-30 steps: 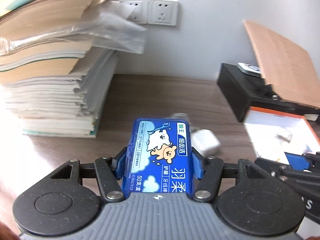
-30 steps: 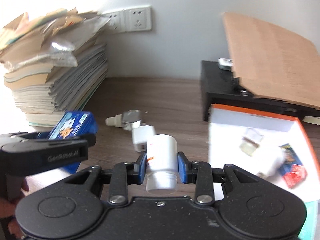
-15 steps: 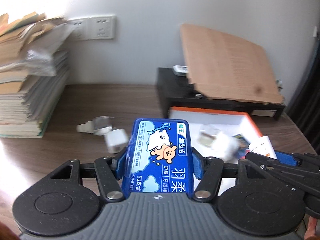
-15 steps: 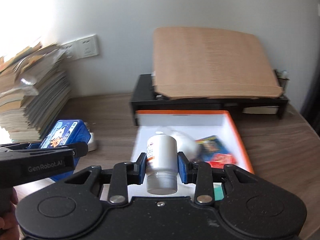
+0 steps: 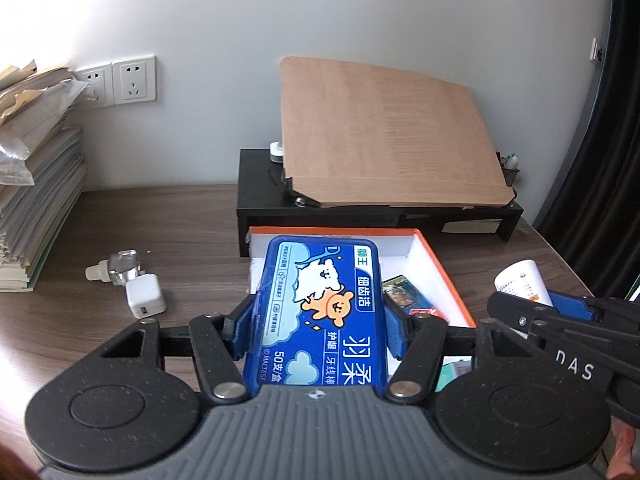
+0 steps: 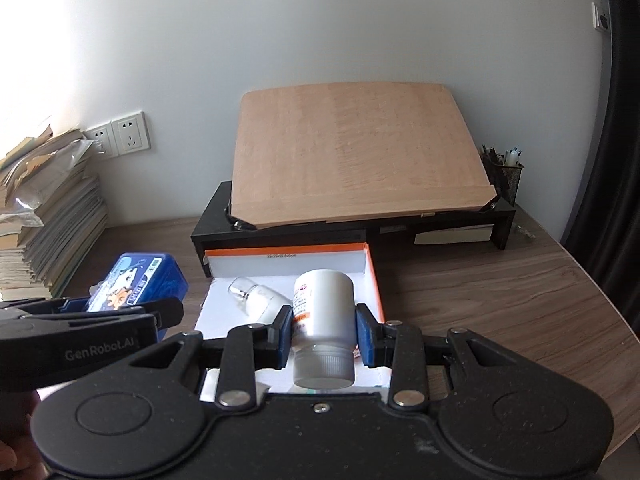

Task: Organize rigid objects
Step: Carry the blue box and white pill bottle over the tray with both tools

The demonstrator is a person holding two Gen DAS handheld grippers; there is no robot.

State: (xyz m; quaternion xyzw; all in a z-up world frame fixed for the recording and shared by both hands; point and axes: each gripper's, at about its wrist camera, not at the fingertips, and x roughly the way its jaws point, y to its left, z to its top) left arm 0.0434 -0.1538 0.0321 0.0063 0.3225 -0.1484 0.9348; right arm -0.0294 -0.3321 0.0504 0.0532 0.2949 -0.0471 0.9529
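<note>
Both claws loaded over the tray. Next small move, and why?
Probably lower the right claw and set the white bottle into the orange-rimmed tray. It hangs above the tray's white floor, beside a small bottle lying there. The left claw grips the blue box.

Paper stack [image 5: 36, 184], wall sockets [image 5: 120, 82], wooden board [image 6: 352, 152], pen holder [image 6: 505, 174]

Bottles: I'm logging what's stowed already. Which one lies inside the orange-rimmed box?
The clear-capped small bottle lying in the box; the white pill bottle is gripped, the third sits on the desk.
</note>
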